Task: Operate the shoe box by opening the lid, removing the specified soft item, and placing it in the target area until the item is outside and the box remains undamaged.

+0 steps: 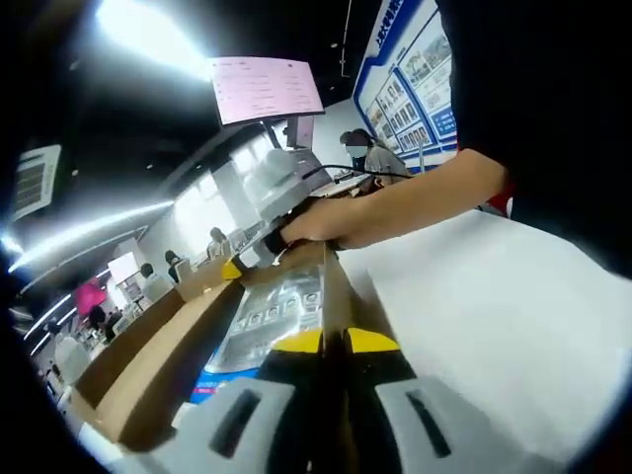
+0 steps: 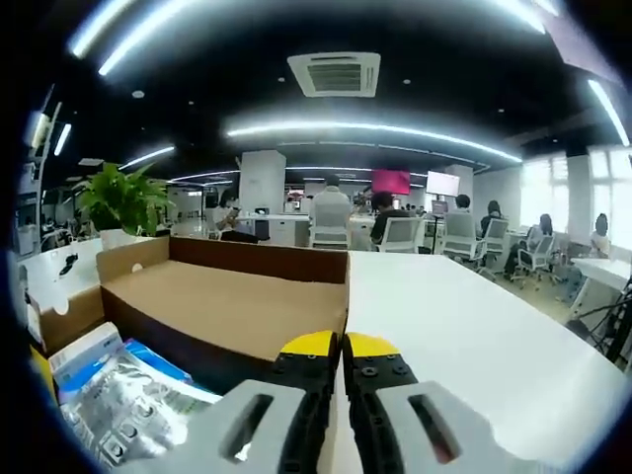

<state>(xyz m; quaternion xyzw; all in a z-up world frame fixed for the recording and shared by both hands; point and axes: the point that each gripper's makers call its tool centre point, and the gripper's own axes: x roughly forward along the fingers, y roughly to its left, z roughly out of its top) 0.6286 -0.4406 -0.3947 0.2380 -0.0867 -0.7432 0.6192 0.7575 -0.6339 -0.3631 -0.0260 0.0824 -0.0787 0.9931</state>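
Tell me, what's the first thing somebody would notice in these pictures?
Probably the big brown cardboard shoe box, lid open, on the white table. Next, the two yellow-tipped grippers: the left gripper and the right gripper each seem to pinch a box wall. A shiny silver packet lies inside, and a green plant stands behind the box.

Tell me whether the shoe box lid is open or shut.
Open: the lid is swung back, brown inside showing, and the packet inside the box is exposed.
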